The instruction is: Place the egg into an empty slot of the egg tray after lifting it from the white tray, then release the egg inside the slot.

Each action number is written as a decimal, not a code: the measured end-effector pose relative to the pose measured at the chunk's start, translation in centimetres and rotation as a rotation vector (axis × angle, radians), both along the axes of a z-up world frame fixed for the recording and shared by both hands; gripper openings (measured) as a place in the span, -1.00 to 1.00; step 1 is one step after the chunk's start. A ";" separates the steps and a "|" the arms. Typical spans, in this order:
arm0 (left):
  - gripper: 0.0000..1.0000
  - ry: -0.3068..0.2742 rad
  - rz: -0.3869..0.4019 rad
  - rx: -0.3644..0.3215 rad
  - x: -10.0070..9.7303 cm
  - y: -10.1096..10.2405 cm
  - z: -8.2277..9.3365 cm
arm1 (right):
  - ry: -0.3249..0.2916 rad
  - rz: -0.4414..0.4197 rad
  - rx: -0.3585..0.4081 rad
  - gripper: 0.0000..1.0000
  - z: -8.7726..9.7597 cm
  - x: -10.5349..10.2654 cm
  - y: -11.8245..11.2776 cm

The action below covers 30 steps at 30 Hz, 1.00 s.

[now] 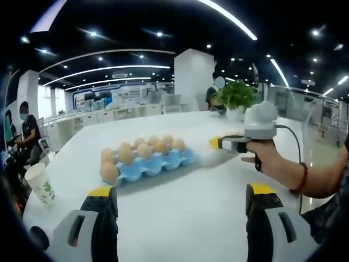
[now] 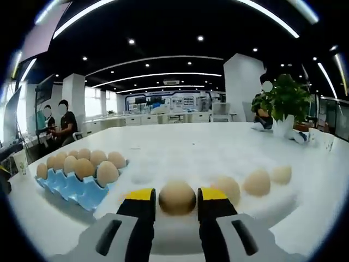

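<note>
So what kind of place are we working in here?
Probably an open-plan office or showroom: long white table, curved ceiling light strips, potted green plant, seated people at desks behind.

Both views low over the white table (image 1: 180,218), sharing the blue egg tray (image 1: 158,162), right view nearer.

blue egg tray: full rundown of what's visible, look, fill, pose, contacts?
The blue egg tray is a light blue moulded carton with scalloped cups; material looks like pulp or plastic, can't tell which. It lies flat on the white table and holds brown eggs in two rows. Most cups look filled; an empty slot isn't clearly visible. In the right gripper view it lies left of the right hand-held gripper. Neither hand-held gripper touches it.
</note>
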<state>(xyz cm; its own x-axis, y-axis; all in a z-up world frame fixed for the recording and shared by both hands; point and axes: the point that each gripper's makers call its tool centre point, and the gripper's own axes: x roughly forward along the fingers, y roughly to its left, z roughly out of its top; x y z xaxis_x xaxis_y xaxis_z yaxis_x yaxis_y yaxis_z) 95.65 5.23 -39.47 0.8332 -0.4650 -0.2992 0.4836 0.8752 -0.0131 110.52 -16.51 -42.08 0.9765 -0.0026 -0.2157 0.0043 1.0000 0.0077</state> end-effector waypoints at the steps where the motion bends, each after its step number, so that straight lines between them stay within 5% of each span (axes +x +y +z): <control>1: 1.00 0.001 0.001 0.002 0.0 0.0 0.0 | 0.002 -0.005 -0.015 -0.34 -0.1 0.1 0.1; 21: 0.99 0.010 0.006 -0.011 -0.1 0.3 -0.5 | 0.011 -0.022 -0.009 -0.44 -0.6 0.0 -0.2; 30: 0.98 0.004 0.022 -0.018 -0.1 0.8 -0.2 | -0.025 -0.010 0.067 -0.45 0.2 -0.2 -0.5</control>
